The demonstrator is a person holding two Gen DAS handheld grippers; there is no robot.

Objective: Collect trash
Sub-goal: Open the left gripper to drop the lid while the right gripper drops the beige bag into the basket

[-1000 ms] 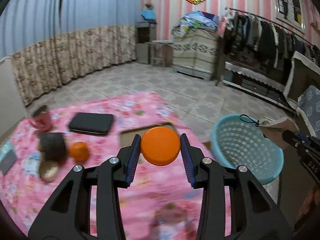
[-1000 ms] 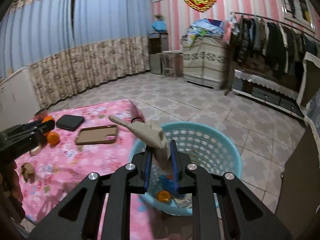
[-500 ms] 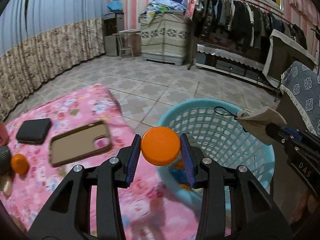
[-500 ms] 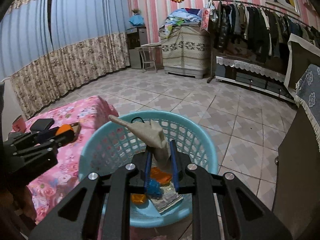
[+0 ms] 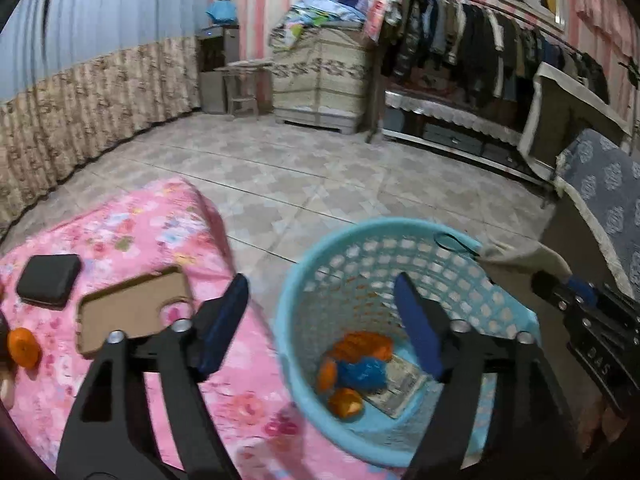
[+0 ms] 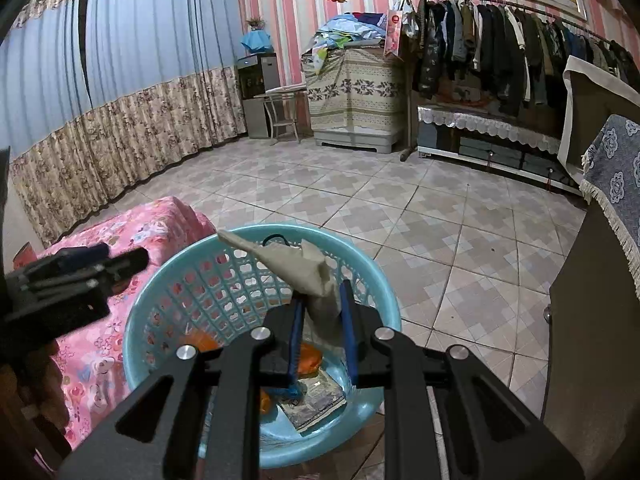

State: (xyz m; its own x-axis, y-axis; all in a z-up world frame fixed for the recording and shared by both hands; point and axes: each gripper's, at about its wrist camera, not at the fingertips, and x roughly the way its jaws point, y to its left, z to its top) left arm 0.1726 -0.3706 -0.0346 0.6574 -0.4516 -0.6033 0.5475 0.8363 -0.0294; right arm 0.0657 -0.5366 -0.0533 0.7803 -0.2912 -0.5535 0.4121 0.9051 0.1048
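Note:
A light-blue plastic basket stands on the floor beside the pink-covered table. My left gripper hovers over its near rim, jaws opening wide with nothing between them. In the basket lie orange scraps, a round orange piece, a blue wad and a printed paper. My right gripper is over the basket, shut on a crumpled beige cloth with a black loop.
On the table lie a brown phone case, a black wallet and an orange fruit. A dark cabinet with a blue patterned cover stands close on the right. A clothes rack and tiled floor lie beyond.
Both grippers swung from the table to above the basket. The left jaws spread apart and the orange lid they held is gone from between them. The right still grips the cloth.

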